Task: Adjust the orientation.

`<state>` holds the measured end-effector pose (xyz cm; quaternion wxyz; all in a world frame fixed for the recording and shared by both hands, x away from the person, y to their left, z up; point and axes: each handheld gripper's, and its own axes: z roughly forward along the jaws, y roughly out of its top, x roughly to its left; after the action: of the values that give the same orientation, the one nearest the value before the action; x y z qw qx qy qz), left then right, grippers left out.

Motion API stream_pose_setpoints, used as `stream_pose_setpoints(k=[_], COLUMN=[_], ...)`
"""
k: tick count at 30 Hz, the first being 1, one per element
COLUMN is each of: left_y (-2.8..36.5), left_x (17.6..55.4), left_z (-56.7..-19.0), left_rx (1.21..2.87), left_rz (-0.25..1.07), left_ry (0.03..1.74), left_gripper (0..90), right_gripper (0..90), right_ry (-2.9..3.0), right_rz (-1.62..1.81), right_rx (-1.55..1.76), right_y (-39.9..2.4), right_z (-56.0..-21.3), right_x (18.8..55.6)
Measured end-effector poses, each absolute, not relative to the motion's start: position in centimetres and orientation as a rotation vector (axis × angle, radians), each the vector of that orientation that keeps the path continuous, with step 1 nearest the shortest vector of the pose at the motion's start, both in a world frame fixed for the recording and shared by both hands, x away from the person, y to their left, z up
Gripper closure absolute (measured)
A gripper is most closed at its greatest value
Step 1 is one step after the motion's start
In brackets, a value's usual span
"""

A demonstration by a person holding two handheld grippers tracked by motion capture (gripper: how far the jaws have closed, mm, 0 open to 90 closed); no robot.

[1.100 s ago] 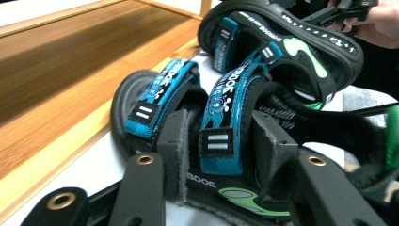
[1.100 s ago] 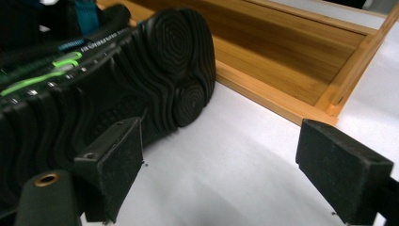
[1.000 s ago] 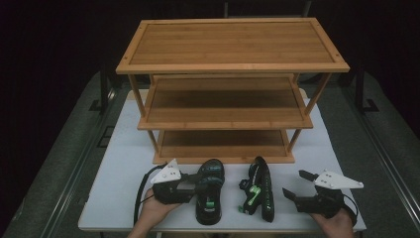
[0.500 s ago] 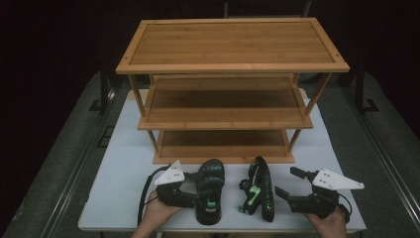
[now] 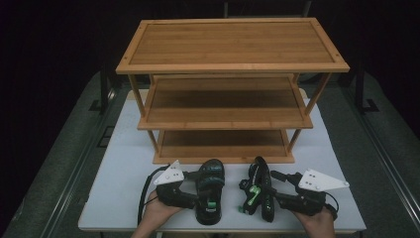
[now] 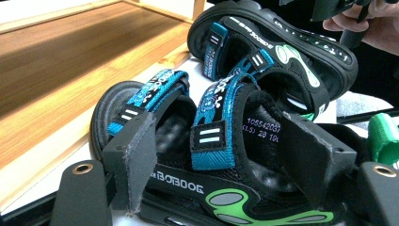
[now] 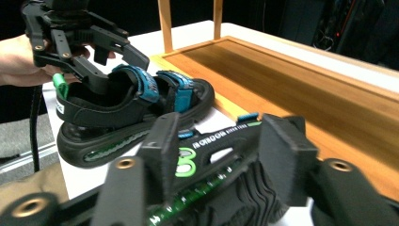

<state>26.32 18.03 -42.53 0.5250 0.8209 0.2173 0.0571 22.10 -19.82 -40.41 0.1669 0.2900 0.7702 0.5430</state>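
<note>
Fingers [image 6: 136, 160] straddle sandals [image 5: 210, 191] — wooden rack [image 5: 228, 89] shelves bare.

Beside the bamboo rack [image 5: 233, 114], the tilted right sandal [image 7: 221, 188] blurs between the jaws, its heel cut off below; the left sandal's [image 6: 211, 165] size print half hidden by a pad.

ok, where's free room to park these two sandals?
All three shelves of the wooden rack are bare. The white table is open left of the rack and in a narrower strip to its right. The front edge is crowded: left sandal, right sandal, both grippers.
</note>
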Motion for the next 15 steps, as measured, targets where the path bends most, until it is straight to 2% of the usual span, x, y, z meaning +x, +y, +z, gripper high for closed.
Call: stream_pose_setpoints(k=[1,2,5,6,7,15], left_y=[18.0,18.1,18.1,18.1,18.1,18.2], left_x=[26.3,26.3,26.3,26.3,26.3,26.4], left_z=[-42.5,-42.5,-42.5,-42.5,-42.5,-42.6], left_rx=[1.96,1.955,1.95,1.95,1.95,1.951], left_rz=[0.136,0.136,0.135,0.136,0.136,0.133], left_ry=[0.521,0.522,0.522,0.522,0.522,0.523], left_gripper=[28.3,28.3,28.4,28.4,28.4,28.4], right_gripper=[53.7,53.7,64.9,64.9,69.2,74.3], right_ry=[2.195,2.195,2.205,2.205,2.215,2.247], right_rz=[1.542,1.542,1.525,1.525,1.51,1.448], right_rx=[0.808,0.808,0.77,0.77,0.753,0.742], right_y=[-19.7,-19.7,-19.0,-19.0,-18.7,-18.0], right_z=[-40.3,-40.3,-40.2,-40.2,-40.4,-40.8], right_x=[22.0,22.0,22.0,22.0,22.0,22.1])
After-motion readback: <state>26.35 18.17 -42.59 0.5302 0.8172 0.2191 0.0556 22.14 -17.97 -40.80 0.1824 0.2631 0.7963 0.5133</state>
